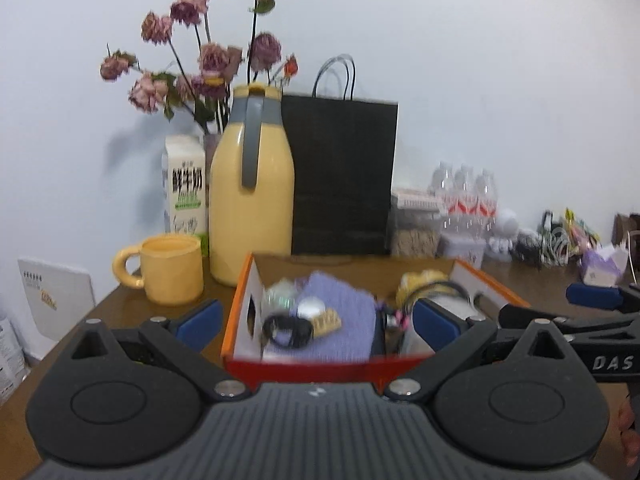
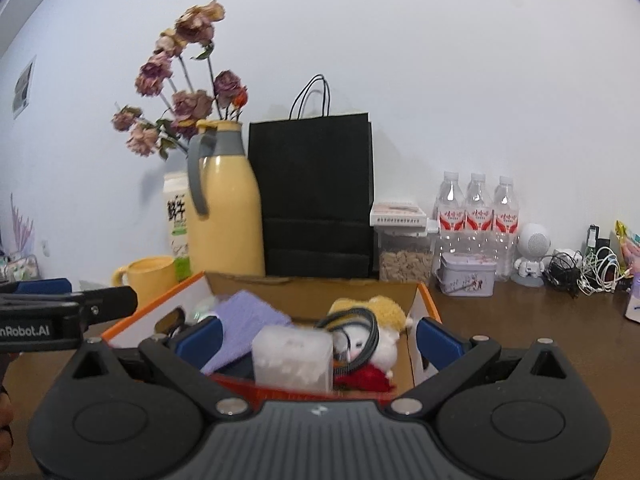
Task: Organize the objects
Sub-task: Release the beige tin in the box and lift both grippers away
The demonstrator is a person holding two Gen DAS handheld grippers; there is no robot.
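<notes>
Standing wide and empty, the left gripper [image 1: 316,320] and right gripper [image 2: 318,338] both face the orange box [image 1: 236,312] on the table [image 2: 520,320]. Only the left view shows a black ring [image 1: 288,332] on the purple cloth [image 1: 340,308]; only the right shows the translucent container [image 2: 294,358] clearly. Behind stand the yellow jug [image 1: 252,200] and black bag [image 2: 316,200].

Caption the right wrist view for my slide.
Open right claw before an orange cardboard box holding a purple cloth and plush toy.
</notes>
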